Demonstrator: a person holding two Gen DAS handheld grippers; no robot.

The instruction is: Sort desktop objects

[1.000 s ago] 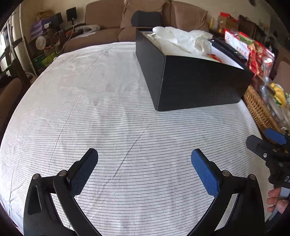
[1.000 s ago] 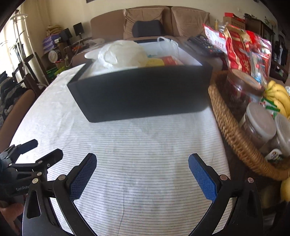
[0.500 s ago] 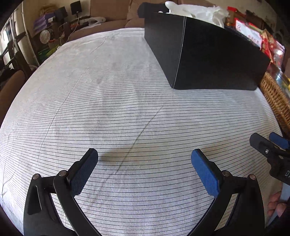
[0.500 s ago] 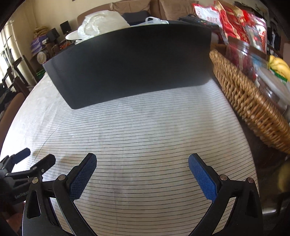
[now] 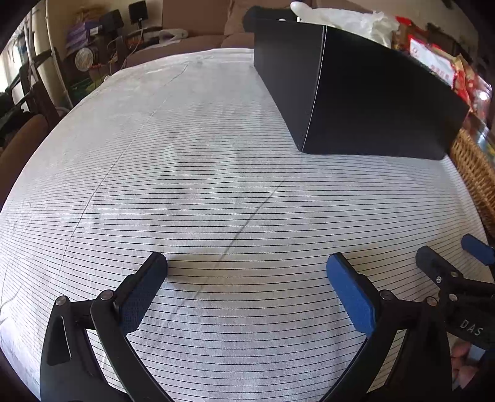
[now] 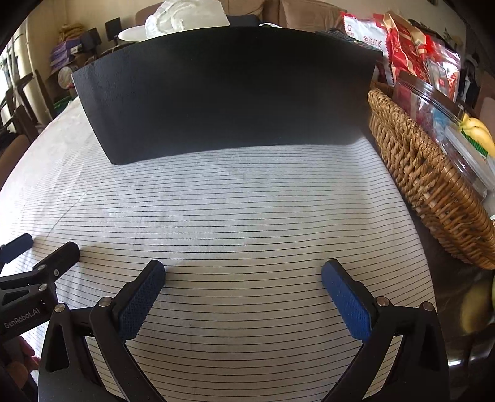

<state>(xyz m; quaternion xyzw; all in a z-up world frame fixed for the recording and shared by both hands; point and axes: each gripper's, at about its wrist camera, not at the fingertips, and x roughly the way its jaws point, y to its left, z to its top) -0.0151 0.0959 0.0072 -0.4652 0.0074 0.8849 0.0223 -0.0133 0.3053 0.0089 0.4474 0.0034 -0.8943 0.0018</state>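
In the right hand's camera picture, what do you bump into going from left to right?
left gripper → black box → red snack bags → wicker basket → bananas

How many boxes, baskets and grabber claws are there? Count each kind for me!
Black box: 1
Wicker basket: 1
Grabber claws: 2, the left gripper and the right gripper, both open and empty
Total: 4

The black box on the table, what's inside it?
Only crumpled white plastic pokes above the rim of the black box. Its tall walls hide everything else inside from both views.
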